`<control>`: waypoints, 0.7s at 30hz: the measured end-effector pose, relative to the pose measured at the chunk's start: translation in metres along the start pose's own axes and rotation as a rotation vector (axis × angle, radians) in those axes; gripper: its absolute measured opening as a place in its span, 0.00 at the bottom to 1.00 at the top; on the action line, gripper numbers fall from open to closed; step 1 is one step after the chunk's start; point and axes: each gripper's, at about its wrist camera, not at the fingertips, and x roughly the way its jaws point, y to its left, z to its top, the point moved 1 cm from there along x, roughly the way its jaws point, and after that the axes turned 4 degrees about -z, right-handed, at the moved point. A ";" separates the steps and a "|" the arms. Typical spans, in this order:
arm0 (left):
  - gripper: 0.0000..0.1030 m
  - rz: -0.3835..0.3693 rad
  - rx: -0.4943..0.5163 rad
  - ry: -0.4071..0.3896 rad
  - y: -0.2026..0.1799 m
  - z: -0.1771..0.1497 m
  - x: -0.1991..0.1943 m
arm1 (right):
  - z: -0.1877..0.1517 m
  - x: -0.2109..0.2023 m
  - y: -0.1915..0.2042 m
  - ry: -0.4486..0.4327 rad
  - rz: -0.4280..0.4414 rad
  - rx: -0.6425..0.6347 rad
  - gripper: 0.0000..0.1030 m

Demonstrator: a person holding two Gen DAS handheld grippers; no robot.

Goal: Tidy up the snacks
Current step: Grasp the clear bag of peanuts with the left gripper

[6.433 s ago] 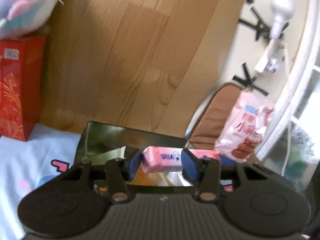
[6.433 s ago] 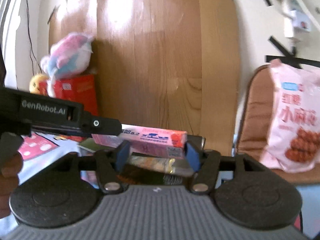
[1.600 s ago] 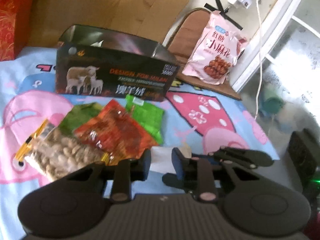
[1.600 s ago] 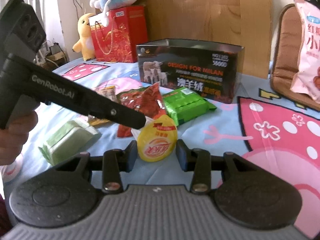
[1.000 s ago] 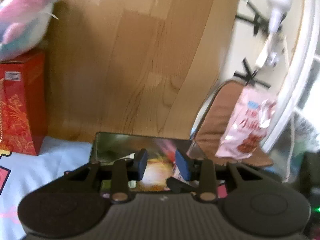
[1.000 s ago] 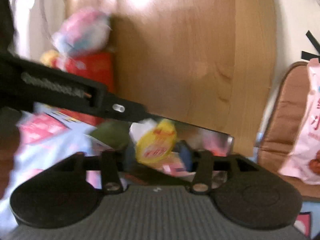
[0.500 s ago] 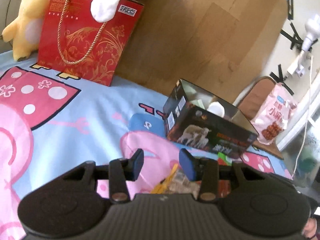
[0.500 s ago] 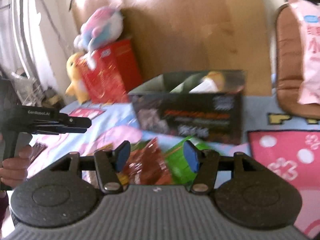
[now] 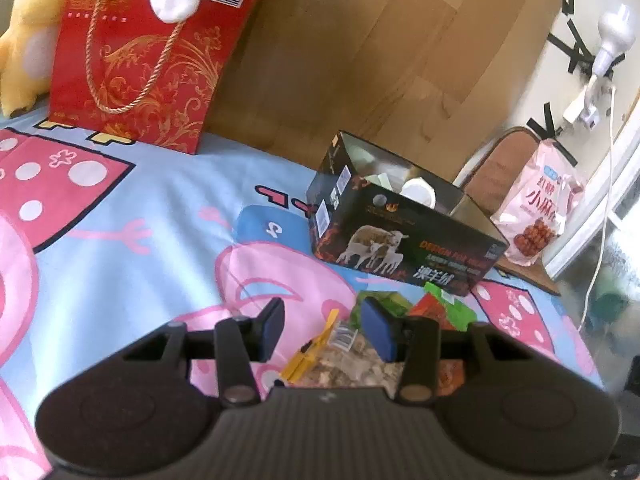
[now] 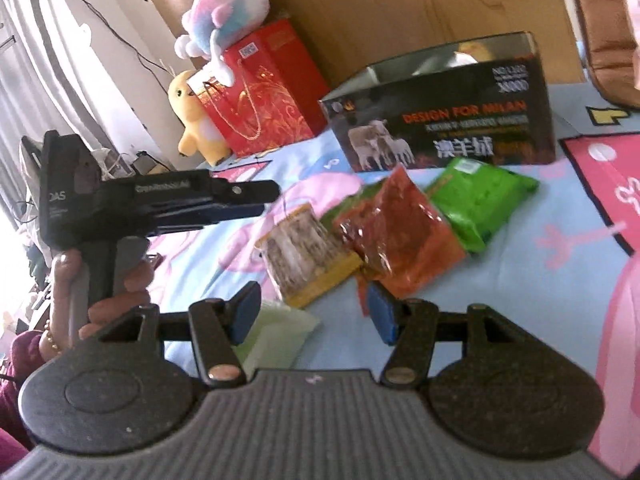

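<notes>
The black open-topped box (image 10: 444,128) stood on the cartoon-printed blue and pink bedsheet (image 9: 120,216), and its front read "DESIGN FOR MILAN" in orange above larger white Chinese characters, beside a picture of sheep. A number that looked like "3000" sat in its upper corner. Inside it, a white round item (image 9: 418,194) and some pale green packets showed over the rim.

The left tool (image 10: 256,196), seen from the right wrist camera, carried "GenRobot.AI" in pale letters along its arm and "DAS" on its body. A pink bag (image 9: 538,216) on the brown chair (image 9: 504,160) bore red Chinese writing I could not make out.

In front of the box lay a green packet (image 10: 480,200), a red-orange packet (image 10: 396,232) partly over its edge, and a clear nut bag with yellow trim (image 10: 304,248) just beside the red one. A pale green packet (image 10: 280,332) lay nearest.

The right tool (image 10: 314,312) hung wide open above the pale green packet and the nut bag, gripping nothing. The left tool's blue pads (image 9: 376,334) were likewise spread apart and empty, over the nut bag.

Behind stood a red gift bag (image 9: 140,60) with gold scrollwork, a yellow plush (image 10: 196,120) and a pastel plush (image 10: 228,4).
</notes>
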 end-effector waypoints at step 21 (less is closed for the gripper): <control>0.32 -0.028 -0.011 0.136 -0.009 -0.024 0.011 | -0.001 0.034 0.030 0.018 -0.061 -0.113 0.60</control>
